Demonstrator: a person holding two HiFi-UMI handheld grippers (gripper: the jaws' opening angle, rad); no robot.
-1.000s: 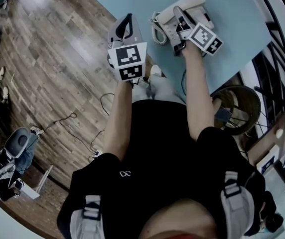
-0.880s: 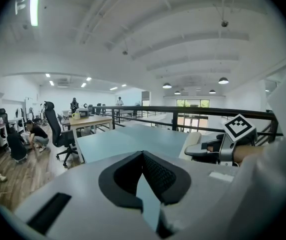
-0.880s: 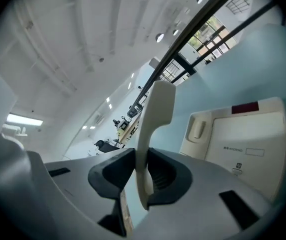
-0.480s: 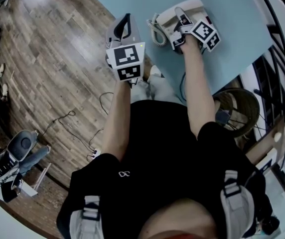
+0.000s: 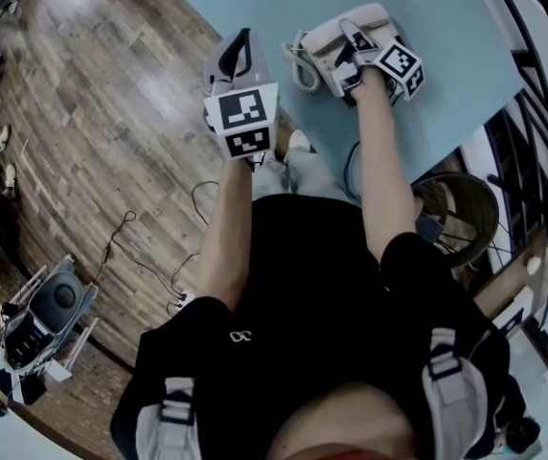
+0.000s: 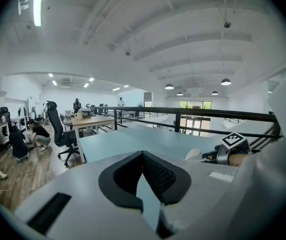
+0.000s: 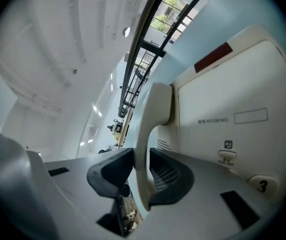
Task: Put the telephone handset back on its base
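We find the base (image 7: 228, 94) on the tabletop (image 5: 427, 27) near the edge closest to us, the cord (image 5: 303, 65) just left of it, the handset (image 7: 155, 114) against the base's left side, and the left tongs (image 5: 243, 41) further left at the tabletop's edge.

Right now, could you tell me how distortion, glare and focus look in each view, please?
Head view: evenly lit, mild wide-angle bowing at the edges. Left gripper view: strong fisheye bends the railing; ceiling lamp blown out. Right gripper view: handset and base print sharp; window washed out.
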